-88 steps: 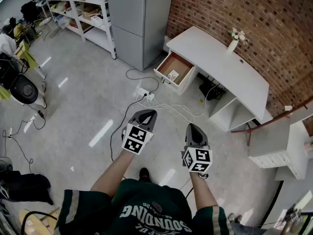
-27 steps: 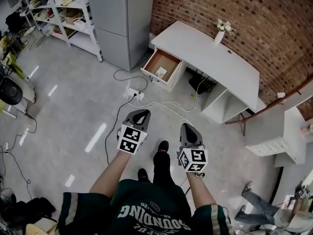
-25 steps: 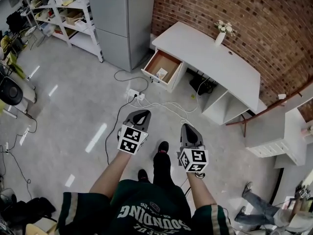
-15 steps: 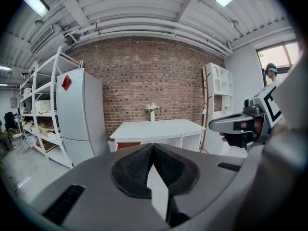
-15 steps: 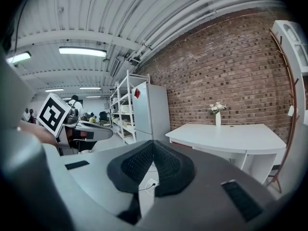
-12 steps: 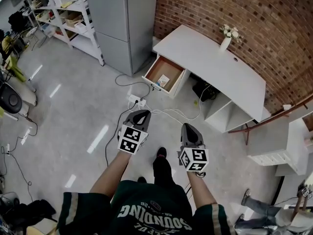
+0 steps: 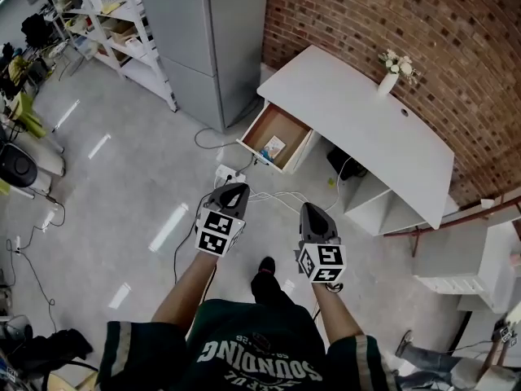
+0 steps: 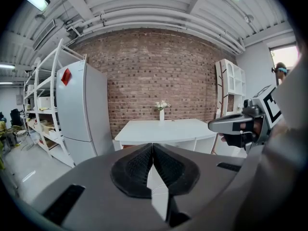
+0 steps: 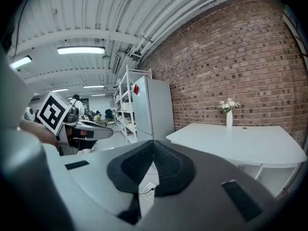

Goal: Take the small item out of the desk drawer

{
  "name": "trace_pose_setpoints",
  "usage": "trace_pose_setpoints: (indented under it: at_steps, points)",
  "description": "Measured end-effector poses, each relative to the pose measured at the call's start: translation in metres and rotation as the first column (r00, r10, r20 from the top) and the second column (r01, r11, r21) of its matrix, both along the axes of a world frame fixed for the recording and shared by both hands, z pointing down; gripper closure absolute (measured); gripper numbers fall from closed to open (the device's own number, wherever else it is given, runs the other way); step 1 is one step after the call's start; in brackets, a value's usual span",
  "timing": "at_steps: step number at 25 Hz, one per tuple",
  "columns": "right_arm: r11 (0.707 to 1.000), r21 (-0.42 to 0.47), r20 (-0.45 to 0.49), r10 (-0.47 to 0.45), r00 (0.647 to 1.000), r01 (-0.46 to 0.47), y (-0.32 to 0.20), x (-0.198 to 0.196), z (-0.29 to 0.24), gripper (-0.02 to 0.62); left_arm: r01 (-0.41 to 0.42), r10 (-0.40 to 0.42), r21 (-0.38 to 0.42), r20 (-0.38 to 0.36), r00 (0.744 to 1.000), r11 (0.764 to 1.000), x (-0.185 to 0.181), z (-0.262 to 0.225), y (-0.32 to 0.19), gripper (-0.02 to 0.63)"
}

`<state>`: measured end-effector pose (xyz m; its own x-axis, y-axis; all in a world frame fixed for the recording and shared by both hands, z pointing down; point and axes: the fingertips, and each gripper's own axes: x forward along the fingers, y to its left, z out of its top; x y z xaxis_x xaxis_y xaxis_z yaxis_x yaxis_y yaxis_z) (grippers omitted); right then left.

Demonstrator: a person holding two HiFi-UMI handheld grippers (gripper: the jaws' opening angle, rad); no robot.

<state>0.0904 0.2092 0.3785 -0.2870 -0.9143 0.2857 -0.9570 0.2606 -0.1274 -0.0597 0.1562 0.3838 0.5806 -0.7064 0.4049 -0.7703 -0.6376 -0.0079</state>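
The white desk (image 7: 358, 112) stands against the brick wall, and its wooden drawer (image 7: 278, 136) is pulled open at the left end. A small pale item (image 7: 274, 147) lies inside it. Both grippers hover over the floor short of the desk, held side by side. My left gripper (image 7: 237, 189) is shut with nothing in it, its pads (image 8: 153, 163) pressed together. My right gripper (image 7: 313, 208) is shut and empty too, pads (image 9: 153, 163) meeting. The desk (image 8: 163, 129) shows ahead in the left gripper view, and the desk (image 9: 240, 146) fills the right of the right gripper view.
White cables and a power strip (image 7: 229, 174) trail across the floor between me and the drawer. A grey cabinet (image 7: 220, 39) stands left of the desk, shelving (image 7: 114, 23) beyond it. A vase of flowers (image 7: 392, 73) sits on the desk. A white shelf unit (image 7: 480, 255) is at right.
I have walked closer to the desk: the drawer now sits nearer and lower in the head view. Both grippers stay shut, held as before.
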Motion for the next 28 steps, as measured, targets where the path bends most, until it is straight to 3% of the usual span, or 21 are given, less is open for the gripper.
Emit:
trace_pose_setpoints:
  at_steps: [13,28]
  points:
    - [0.996,0.000,0.009,-0.093,0.996,0.093,-0.097,0.039,0.000,0.571,0.079,-0.079,0.002,-0.010,0.997,0.997,0.046,-0.007,-0.080,0.589]
    - [0.994,-0.016,0.024,-0.107,0.994,0.107,-0.148,0.029,0.012,0.571,0.094,-0.094,0.003,-0.002,0.996,0.996,0.037,0.001,-0.132,0.589]
